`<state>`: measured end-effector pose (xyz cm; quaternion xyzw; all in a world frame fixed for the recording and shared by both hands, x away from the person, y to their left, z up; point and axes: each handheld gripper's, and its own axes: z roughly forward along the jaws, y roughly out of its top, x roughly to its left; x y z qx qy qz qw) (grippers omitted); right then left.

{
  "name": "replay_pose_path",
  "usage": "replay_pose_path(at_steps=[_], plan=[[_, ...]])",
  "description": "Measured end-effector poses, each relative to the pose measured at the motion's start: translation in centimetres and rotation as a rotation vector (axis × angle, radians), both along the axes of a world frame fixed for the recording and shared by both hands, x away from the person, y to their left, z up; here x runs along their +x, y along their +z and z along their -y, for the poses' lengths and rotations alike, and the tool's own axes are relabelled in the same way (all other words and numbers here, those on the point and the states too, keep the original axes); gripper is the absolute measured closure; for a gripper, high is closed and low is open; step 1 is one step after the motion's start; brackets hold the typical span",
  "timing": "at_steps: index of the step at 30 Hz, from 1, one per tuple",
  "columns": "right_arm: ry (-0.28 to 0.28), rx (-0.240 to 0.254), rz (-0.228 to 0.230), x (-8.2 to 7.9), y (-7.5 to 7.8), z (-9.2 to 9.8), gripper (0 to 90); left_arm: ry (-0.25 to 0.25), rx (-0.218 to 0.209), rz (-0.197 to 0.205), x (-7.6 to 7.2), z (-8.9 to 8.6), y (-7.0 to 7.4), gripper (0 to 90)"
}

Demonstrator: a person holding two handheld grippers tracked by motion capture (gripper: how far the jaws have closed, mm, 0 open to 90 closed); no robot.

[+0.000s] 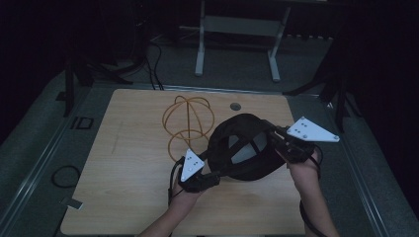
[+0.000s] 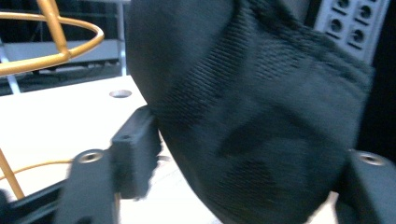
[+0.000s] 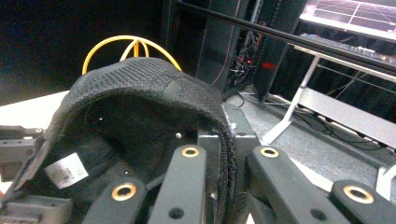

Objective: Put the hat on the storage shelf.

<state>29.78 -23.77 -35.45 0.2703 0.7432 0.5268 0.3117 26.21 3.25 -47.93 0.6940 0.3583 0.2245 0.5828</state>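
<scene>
black cap held up between my two grippers, beside the wire stand

high view: i judge the job about midway: the black knitted fabric cap [image 1: 242,148], opening up with a pale label inside, hangs over the light wooden table [image 1: 123,197], not yet on the gold wire globe-shaped stand [image 1: 188,123] just behind it; my left gripper [image 1: 200,177] meets its near-left edge and my right gripper [image 1: 281,140] its right rim. left gripper view: ribbed black mesh bulges between my jaws, which stand apart on either side; whether they pinch it i cannot tell. right gripper view: my jaws are clamped on the thick stitched rim, the hollow lining and white tag [image 3: 67,170] showing.
</scene>
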Motion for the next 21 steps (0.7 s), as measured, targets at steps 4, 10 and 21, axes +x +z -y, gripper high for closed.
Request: replay_pose_path(at_steps=[4, 10, 21], plan=[[-0.008, 0.006, 0.006, -0.5, -0.4, 0.2, 87.2, 0.050, -0.007, -0.013, 0.1, -0.2, 0.3, 53.0], [-0.026, -0.003, -0.001, -1.5, -1.2, 0.6, 87.3, 0.099, -0.008, -0.032, 0.2, -0.3, 0.8, 76.6], [-0.046, 0.024, -0.042, -3.1, -3.1, 1.3, 87.1, 0.073, -0.026, -0.038, 0.9, -1.0, 2.7, 87.8]])
